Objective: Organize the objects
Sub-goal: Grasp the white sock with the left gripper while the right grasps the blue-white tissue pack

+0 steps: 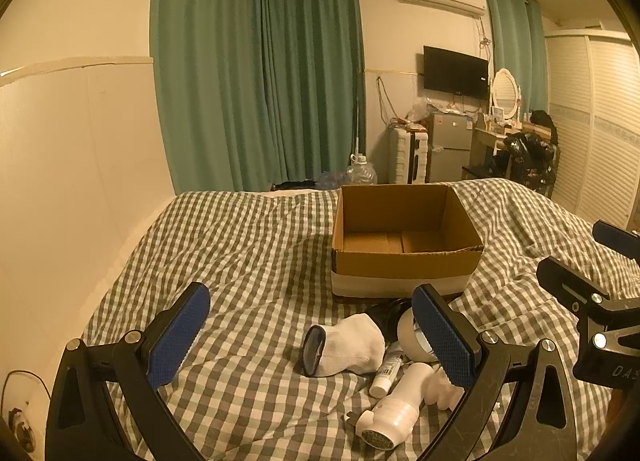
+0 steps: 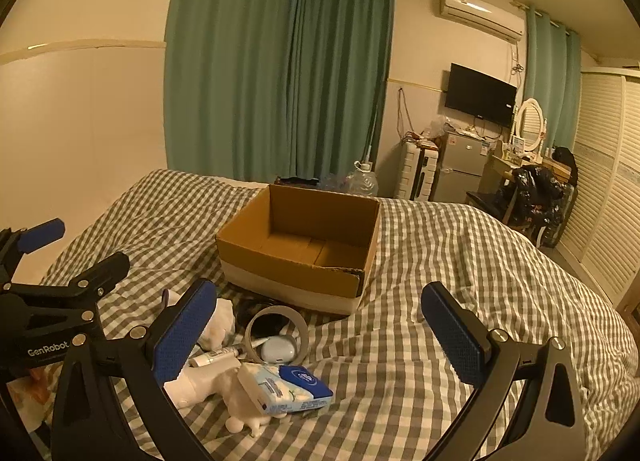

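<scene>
An open, empty cardboard box (image 1: 404, 257) (image 2: 296, 261) stands on the checkered bed. In front of it lies a pile: a white sock (image 1: 348, 345), a tape roll (image 2: 276, 331), a small white tube (image 1: 386, 371) (image 2: 218, 355), a white hair-dryer-like device (image 1: 394, 405), a tissue pack (image 2: 286, 385) and a pale earbud case (image 2: 278, 347). My left gripper (image 1: 310, 335) is open and empty, hovering just before the sock. My right gripper (image 2: 320, 335) is open and empty above the pile's right side.
The checkered bedspread (image 2: 460, 269) spreads wide to the right and behind the box. A wall (image 1: 60, 181) runs along the bed's left side. Green curtains, a fridge (image 1: 448, 145), a dresser and a louvred wardrobe stand beyond the bed's far end.
</scene>
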Motion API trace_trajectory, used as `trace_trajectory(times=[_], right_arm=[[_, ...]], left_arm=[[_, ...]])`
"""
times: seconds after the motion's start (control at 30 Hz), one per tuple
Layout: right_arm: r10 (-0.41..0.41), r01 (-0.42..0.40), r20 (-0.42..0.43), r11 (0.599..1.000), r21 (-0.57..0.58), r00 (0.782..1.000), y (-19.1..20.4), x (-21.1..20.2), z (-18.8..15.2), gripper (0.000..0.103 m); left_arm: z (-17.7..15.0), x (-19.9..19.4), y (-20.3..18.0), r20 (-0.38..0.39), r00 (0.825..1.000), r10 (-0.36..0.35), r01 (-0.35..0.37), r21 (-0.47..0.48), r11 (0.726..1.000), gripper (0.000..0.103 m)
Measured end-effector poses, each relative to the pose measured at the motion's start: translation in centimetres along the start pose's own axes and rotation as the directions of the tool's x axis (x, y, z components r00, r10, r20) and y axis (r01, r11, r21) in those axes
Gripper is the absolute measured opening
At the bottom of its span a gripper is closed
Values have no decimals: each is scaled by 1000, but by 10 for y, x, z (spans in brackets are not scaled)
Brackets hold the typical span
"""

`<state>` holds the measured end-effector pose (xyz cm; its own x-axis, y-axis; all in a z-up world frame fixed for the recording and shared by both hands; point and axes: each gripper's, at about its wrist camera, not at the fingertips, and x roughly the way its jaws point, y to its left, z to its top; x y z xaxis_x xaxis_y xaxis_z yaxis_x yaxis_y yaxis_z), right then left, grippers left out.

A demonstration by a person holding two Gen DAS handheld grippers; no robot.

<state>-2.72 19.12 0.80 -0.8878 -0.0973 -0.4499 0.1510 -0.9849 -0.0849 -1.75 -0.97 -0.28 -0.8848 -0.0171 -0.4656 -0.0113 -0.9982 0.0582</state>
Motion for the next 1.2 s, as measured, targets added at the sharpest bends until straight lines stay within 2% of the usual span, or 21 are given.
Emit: trace_trajectory(times=[0.17,0.33,0.47,0.53,0.6,0.67,0.73,0.8,0.9,1.1,1.2], right_arm=[[-34,36,33,998,-58,999,2,-6,9,103],[-10,12,34,998,-60,999,0,-1,20,103],[43,-46,-41,997,-64,998,-1,16,13,103],[44,-52,-97,995,-81,994,3,33,1,103],[34,-49,-162,995,-90,986,6,54,-13,103],[72,-92,-242,993,-69,968,9,75,-32,102],[87,-115,-305,990,-76,948,14,89,-47,93],[88,-125,-354,989,-83,931,16,99,-60,92],[106,-134,-376,990,-49,921,11,106,-63,92],[160,-166,-421,986,22,893,4,114,-70,92],[193,-184,-471,981,65,861,1,124,-75,92]], left_arm=[[10,5,3,-6,1000,-6,6,0,1000,103],[13,22,7,-54,999,-10,10,-2,1000,103],[3,47,10,-138,990,-12,12,0,1000,103],[-8,63,9,-183,983,-4,8,18,1000,103],[-17,73,8,-222,975,-1,8,32,999,103],[-24,83,8,-254,967,-7,17,36,999,103],[-30,91,7,-285,958,-24,36,39,999,103],[-35,97,3,-311,950,-27,45,52,998,103],[-42,111,-3,-353,935,-27,58,78,995,103],[-52,149,-15,-430,899,-85,123,61,991,103],[-61,168,-22,-479,874,-86,138,75,988,101]])
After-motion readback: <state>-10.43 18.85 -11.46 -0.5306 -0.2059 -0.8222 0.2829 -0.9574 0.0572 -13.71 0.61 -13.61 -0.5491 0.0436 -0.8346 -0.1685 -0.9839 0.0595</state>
